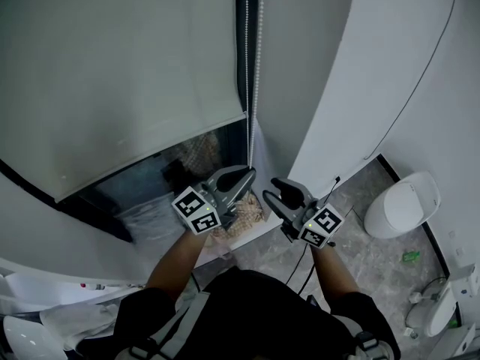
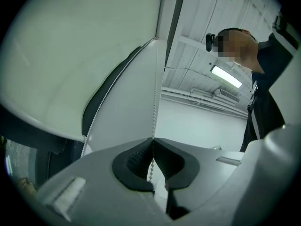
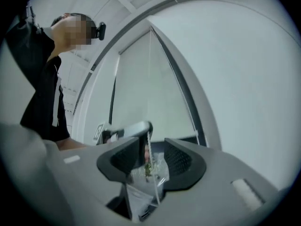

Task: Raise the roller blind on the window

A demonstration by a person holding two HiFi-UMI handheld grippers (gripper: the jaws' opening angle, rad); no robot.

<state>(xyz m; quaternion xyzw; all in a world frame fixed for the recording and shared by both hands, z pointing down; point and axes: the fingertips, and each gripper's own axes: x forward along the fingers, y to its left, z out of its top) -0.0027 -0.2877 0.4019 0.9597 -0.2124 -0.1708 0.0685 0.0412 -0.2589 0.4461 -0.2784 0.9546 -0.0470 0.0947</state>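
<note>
A pale roller blind (image 1: 112, 73) covers the upper part of the window, and its bottom bar (image 1: 150, 158) hangs above the dark glass. The white bead chain (image 1: 252, 66) drops along the blind's right edge. My left gripper (image 1: 250, 174) is shut on that chain, which in the left gripper view runs taut up from the closed pads (image 2: 153, 139). My right gripper (image 1: 271, 189) stands open just right of it. In the right gripper view the slack chain (image 3: 151, 173) hangs through the gap of the right gripper (image 3: 152, 140) without being pinched.
A white curved wall (image 1: 352, 81) rises right of the window. Clear plastic wrapping (image 1: 244, 217) lies on the sill below the grippers. A white bin-like object (image 1: 401, 205) and another white fixture (image 1: 439, 313) stand on the grey tiled floor at right. A thin cable (image 1: 420, 73) runs along the wall.
</note>
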